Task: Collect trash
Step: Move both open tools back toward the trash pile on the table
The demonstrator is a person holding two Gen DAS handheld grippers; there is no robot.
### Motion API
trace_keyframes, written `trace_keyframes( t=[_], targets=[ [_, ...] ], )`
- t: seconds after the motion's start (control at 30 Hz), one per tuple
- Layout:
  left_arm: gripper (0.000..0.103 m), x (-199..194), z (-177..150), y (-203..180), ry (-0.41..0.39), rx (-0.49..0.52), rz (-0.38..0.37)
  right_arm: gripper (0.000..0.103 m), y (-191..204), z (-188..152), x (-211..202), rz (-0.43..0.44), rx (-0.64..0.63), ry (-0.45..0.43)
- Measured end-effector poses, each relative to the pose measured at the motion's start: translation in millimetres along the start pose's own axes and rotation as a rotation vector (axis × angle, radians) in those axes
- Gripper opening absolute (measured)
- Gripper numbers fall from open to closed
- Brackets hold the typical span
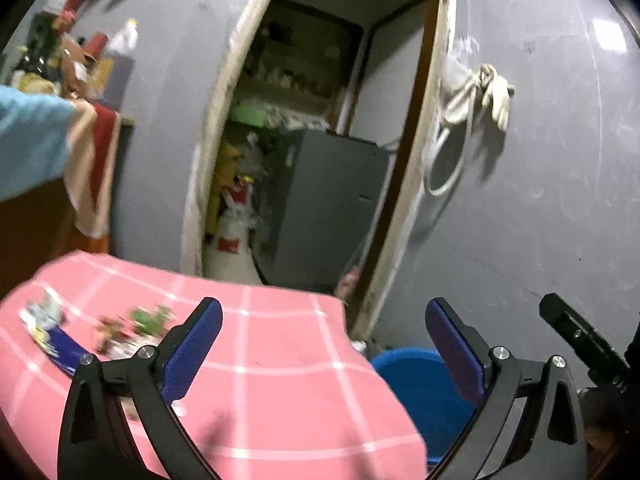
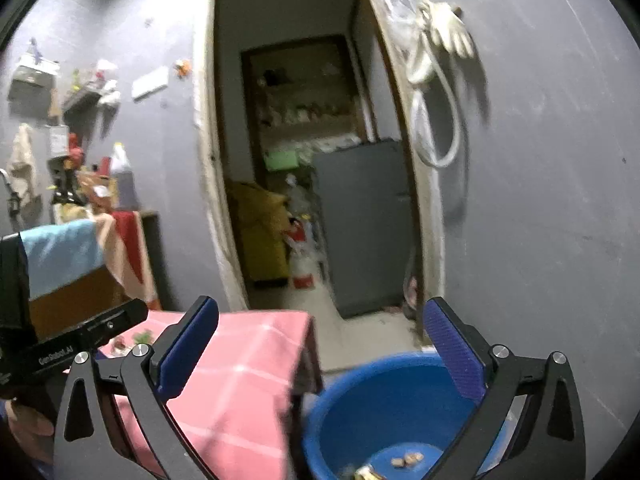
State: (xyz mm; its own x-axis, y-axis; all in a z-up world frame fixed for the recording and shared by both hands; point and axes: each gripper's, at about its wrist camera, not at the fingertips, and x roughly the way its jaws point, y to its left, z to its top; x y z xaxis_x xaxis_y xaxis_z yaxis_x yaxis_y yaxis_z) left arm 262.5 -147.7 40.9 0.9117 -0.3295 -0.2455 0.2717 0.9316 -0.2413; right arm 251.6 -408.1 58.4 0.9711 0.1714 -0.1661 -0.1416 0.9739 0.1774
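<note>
Several pieces of trash lie on the pink checked tablecloth: a white and blue wrapper, a green wrapper and a brown one, all blurred. My left gripper is open and empty above the table's right part. A blue bucket stands on the floor right of the table, with small scraps at its bottom; its rim also shows in the left wrist view. My right gripper is open and empty above the bucket and the table's corner.
An open doorway faces me, with a grey fridge and clutter inside. Gloves and a hose hang on the grey wall at right. A cluttered shelf with draped cloths stands at left.
</note>
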Motion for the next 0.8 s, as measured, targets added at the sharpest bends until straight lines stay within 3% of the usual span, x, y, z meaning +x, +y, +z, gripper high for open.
trace_keyframes(
  t=[0.43,0.6,0.8],
  targets=[
    [0.1,-79.7,14.0,68.1,-0.143,0.029,0.152,0.103,93.1,11.1,-9.5,0.168,-0.05,-0.148],
    [0.1,-97.0,11.8,96.7,-0.154,0.05,0.23,0.103,119.6,4.8,3.1,0.211,-0.047,-0.138],
    [0.1,-97.9,-1.8,137.0,-0.097,0.036,0.306,0.103,142.8,-9.9,26.6,0.241,-0.061,-0.073]
  ],
)
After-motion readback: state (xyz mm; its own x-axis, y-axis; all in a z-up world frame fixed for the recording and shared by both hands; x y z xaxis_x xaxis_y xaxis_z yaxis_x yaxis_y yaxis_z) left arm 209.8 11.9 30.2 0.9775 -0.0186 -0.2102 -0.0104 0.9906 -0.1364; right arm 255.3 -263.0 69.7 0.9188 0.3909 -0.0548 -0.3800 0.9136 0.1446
